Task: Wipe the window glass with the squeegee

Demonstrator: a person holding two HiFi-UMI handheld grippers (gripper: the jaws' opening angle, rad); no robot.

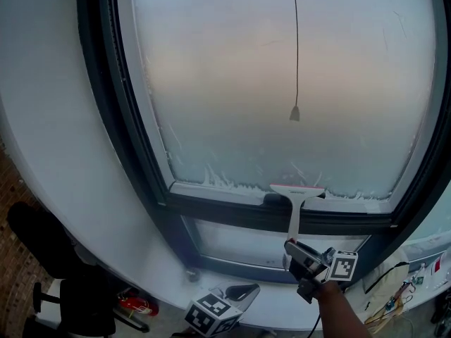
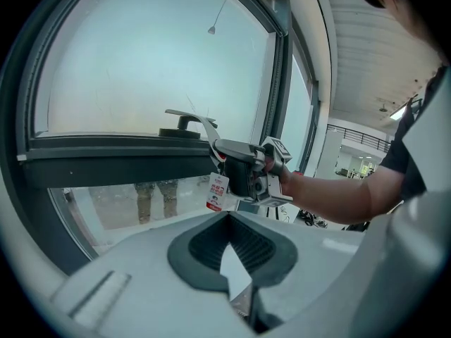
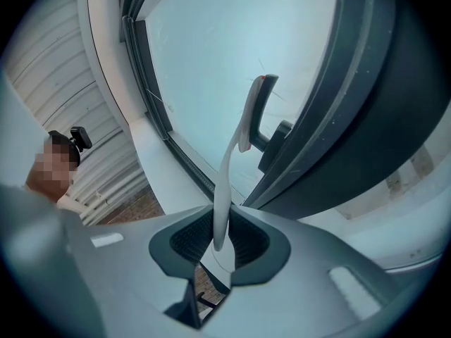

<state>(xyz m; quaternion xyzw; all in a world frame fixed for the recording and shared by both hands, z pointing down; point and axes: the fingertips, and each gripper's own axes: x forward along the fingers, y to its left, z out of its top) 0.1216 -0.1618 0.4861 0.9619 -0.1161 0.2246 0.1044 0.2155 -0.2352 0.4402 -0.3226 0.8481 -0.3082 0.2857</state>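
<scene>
the right gripper [image 1: 304, 259] is clamped on the handle of the white squeegee [image 1: 295, 213], whose blade lies against the bottom edge of the window glass [image 1: 282, 83]. the left gripper [image 1: 243, 292] hangs lower, jaws together, holding nothing.

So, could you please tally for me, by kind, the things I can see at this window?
Squeegee: 1
Grippers: 2, the left gripper and the right gripper
Glass panes: 2, the upper pane and the lower pane
Window handle: 1
Pull cord: 1
Total: 7
</scene>
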